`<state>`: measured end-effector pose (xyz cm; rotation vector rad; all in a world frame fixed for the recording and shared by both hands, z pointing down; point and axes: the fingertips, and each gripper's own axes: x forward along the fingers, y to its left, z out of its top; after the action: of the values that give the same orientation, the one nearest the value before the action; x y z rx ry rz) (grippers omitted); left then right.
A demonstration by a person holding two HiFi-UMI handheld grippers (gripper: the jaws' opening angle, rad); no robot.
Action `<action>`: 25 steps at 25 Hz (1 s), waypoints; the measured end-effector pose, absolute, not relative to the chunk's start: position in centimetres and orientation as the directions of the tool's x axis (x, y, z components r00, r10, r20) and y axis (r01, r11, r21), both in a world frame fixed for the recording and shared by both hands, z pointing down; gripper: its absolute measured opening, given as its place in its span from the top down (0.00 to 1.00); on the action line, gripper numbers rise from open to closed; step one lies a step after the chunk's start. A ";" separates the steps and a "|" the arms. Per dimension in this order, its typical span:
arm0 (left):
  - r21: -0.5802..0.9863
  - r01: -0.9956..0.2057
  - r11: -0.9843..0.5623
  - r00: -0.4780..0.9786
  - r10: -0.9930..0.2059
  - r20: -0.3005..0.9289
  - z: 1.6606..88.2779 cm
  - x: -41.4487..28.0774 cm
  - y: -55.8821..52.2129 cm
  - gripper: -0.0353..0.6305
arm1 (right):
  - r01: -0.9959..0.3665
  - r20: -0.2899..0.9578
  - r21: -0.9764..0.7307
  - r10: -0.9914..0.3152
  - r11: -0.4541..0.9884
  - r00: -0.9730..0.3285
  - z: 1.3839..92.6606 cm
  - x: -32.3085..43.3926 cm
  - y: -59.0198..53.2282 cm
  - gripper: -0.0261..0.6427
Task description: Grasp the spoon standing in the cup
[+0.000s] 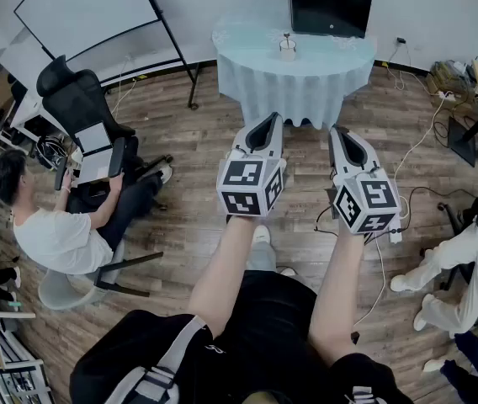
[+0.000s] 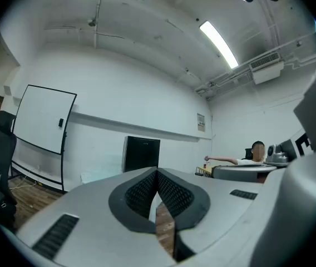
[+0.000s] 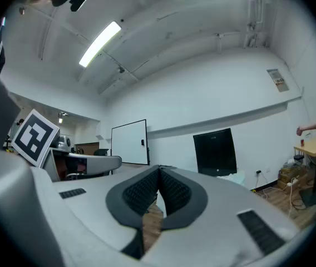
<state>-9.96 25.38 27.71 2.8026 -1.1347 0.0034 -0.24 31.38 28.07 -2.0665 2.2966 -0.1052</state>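
Head view: both grippers are held out level over the wood floor, the left gripper point(image 1: 268, 126) and right gripper point(image 1: 342, 141) side by side, well short of the round table point(image 1: 323, 78) with its pale blue cloth. On the tabletop, near the middle, stands the cup point(image 1: 287, 50), small and light-coloured. The spoon point(image 1: 287, 37) shows as a thin dark stem poking up from it; it's too small to make out more. A black screen point(image 1: 331, 2) sits behind the table.

Left gripper view: the left gripper point(image 2: 157, 172) has its jaws pressed together at the tips, with nothing between them.

Right gripper view: same story, the right gripper point(image 3: 159, 170) has its jaws closed tip to tip and is empty, with the screen point(image 3: 215, 152) beyond.
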 end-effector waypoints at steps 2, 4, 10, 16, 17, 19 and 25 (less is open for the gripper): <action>0.110 -0.696 -0.710 0.717 -0.696 0.044 27.6 -9.7 24.3 0.94 | -0.990 0.007 -0.075 -0.993 0.116 -0.117 27.7 -0.2 30.2 0.96; 0.115 -0.694 -0.711 0.718 -0.695 0.041 27.6 -9.6 23.4 0.94 | -0.990 0.007 -0.066 -0.992 0.124 -0.124 27.5 -0.3 29.3 0.96; 0.123 -0.703 -0.701 0.709 -0.703 0.043 27.8 -10.2 21.0 0.94 | -0.989 0.018 -0.061 -0.990 0.137 -0.139 28.0 -0.6 26.2 0.96; 0.147 -0.707 -0.691 0.704 -0.706 0.068 29.3 -10.5 17.0 0.94 | -0.990 -0.019 -0.035 -0.990 0.138 -0.137 28.4 -1.0 22.3 0.96; 0.151 -0.707 -0.691 0.705 -0.706 0.069 29.4 -10.4 16.1 0.93 | -0.990 -0.021 -0.037 -0.991 0.134 -0.133 28.4 -0.8 21.5 0.96; 0.153 -0.703 -0.695 0.709 -0.702 0.068 29.3 -10.2 14.3 0.94 | -0.991 -0.030 -0.047 -0.992 0.123 -0.122 28.2 -0.3 19.8 0.96; 0.143 -0.716 -0.683 0.695 -0.717 0.059 27.9 -12.2 7.0 0.93 | -0.992 -0.067 -0.103 -0.995 0.079 -0.072 27.7 0.7 14.1 0.96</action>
<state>-12.17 7.05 27.88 2.7476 -1.1699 -0.0029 0.73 14.07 27.71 -2.0540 2.2166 -0.0459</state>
